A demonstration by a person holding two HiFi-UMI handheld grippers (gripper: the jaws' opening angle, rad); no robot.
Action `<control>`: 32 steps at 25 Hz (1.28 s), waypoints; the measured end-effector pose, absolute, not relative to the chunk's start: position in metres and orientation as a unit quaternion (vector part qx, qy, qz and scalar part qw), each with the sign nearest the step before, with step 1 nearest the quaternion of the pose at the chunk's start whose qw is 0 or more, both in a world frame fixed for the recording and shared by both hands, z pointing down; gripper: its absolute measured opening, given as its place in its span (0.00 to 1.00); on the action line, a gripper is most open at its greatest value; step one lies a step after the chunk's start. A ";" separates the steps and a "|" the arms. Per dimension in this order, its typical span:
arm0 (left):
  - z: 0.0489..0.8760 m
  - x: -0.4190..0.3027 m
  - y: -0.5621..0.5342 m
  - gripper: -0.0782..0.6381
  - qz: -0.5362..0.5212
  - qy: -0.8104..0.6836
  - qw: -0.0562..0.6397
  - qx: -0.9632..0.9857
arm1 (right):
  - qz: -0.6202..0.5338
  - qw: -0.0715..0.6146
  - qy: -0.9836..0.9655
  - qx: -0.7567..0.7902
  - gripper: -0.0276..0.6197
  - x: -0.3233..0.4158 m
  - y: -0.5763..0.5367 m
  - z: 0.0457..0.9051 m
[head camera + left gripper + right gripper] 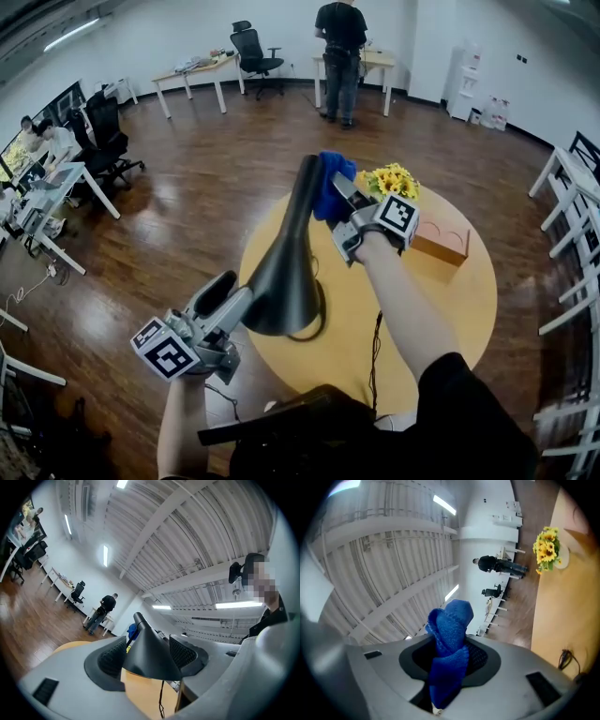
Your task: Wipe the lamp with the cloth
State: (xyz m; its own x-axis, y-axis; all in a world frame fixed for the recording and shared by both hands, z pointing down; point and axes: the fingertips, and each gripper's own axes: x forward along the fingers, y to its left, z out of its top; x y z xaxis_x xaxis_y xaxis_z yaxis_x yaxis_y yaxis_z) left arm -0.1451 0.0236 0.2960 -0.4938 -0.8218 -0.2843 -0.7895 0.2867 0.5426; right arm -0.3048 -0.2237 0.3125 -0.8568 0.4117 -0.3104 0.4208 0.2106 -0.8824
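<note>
left gripper (232, 298) clamps the lamp (286, 277), right gripper (343, 190) pinches cloth (325, 187) beside its neck.

Clamped in the jaws of the right tool (450, 660): a bunched blue cloth (451, 637), poking out past them. On the wooden counter (562, 616) to the right, yellow flowers (547, 549) far off, a black cable (566, 657) nearer.

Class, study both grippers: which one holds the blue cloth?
The right gripper: its jaws clamp the blue cloth, while the left gripper is shut on the black lamp.
</note>
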 end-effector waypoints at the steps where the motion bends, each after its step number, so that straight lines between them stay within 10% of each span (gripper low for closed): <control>1: 0.297 -0.145 0.024 0.50 -0.323 -0.803 0.026 0.501 | -0.580 0.007 0.767 0.275 0.24 -0.303 -0.218 0.312; 32: 0.308 -0.144 0.026 0.50 -0.361 -0.763 0.056 0.533 | -0.400 -0.102 0.772 0.482 0.24 -0.116 -0.132 0.357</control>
State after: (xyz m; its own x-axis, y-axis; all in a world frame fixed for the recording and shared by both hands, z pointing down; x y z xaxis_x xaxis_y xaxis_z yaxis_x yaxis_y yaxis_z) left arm -0.1439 0.0258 0.3081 -0.4261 -0.8537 -0.2995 -0.7732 0.1717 0.6105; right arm -0.1160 -0.1324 0.3569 -0.5138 0.8269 -0.2284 0.6632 0.2140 -0.7172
